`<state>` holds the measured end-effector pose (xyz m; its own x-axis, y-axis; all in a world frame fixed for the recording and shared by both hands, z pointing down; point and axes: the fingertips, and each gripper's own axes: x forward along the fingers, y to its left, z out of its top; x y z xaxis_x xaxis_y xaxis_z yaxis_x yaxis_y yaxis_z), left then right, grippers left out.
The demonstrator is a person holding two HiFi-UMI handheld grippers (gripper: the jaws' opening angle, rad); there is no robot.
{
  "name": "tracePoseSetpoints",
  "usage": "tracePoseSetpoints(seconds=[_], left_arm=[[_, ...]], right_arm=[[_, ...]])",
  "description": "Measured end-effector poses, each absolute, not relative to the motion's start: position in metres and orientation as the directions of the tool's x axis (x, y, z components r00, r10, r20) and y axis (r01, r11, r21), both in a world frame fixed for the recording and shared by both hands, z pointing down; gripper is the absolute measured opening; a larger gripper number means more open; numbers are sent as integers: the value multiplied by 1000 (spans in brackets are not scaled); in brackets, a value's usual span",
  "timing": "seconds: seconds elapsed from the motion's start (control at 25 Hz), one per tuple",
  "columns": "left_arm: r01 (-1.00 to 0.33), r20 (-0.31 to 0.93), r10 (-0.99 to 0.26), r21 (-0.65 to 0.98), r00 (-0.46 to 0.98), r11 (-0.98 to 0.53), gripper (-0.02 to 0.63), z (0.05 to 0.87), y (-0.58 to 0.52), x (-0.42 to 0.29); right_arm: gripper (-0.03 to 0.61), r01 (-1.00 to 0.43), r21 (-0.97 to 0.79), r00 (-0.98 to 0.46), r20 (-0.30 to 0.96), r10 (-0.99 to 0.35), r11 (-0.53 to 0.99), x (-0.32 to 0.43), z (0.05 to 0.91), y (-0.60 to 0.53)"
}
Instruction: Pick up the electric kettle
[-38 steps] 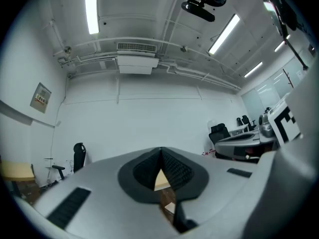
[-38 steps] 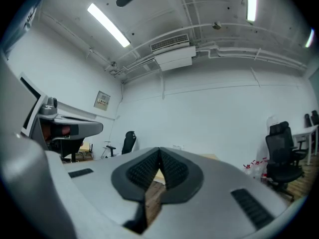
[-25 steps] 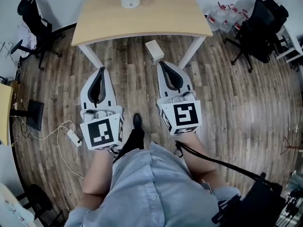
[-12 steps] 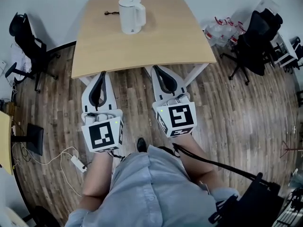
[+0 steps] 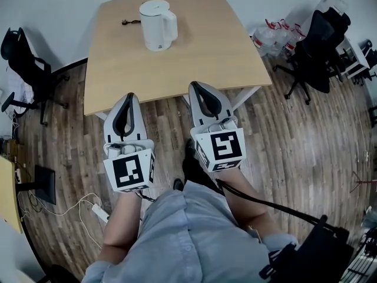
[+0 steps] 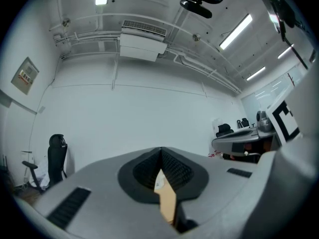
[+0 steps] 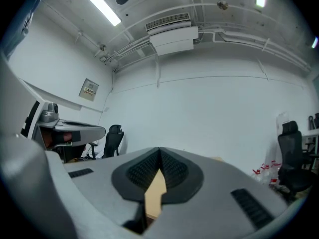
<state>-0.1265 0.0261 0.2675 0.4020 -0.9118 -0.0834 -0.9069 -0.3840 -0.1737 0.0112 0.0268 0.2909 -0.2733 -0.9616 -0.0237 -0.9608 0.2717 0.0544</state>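
Approach step only, judging by the layout: no contact yet with the kettle (image 5: 157, 25). Stands upright and white on the far part of the surface (image 5: 206, 58), lid on, handle (image 5: 172, 25) turned toward the right of the head view, with a small dark item (image 5: 131, 22) just beside it on the other side. Left gripper (image 5: 129, 97) and right gripper (image 5: 197, 86) held side by side and pointing level, tips about at the near edge, well apart from the kettle. Fingers pressed together at the tips on both, as each gripper view shows plainly (image 6: 160, 151) (image 7: 159, 151); nothing pinched, only a sliver of tan surface visible through the gap lower down. Next move, as a judgement: reach forward across the surface, spread the fingers of one gripper before arriving, and line them up around the handle. Probably a job for the right one, given the side the handle faces. Then close firmly and lift straight up, keeping the body level, since a kettle hung by its handle may tilt. Cannot tell whether there is water inside, so best to allow for weight.
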Motion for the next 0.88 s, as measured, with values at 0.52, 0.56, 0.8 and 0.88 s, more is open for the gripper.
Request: tracePoseSetpoints(seconds=[0.52,0.56,0.8,0.88], left_arm=[[-918,-23,-932,-186,361,-350,0,281,-91,-94],[-920,-22,-935,-188,355,-345,0,280,-101,-91],[-934,-26,-952,-204,305,-294,0,274,-154,-82],[-940,-30,-958,-209,284,-271,0,271,-166,-82]], right_arm=[[2,-949,11,-315,7,-949,315,44,308,-96],[2,-947,9,-322,8,-947,322,47,307,-106],[2,-928,0,-372,-6,-928,372,57,304,-166],[2,-920,2,-391,-16,-920,391,57,302,-181]])
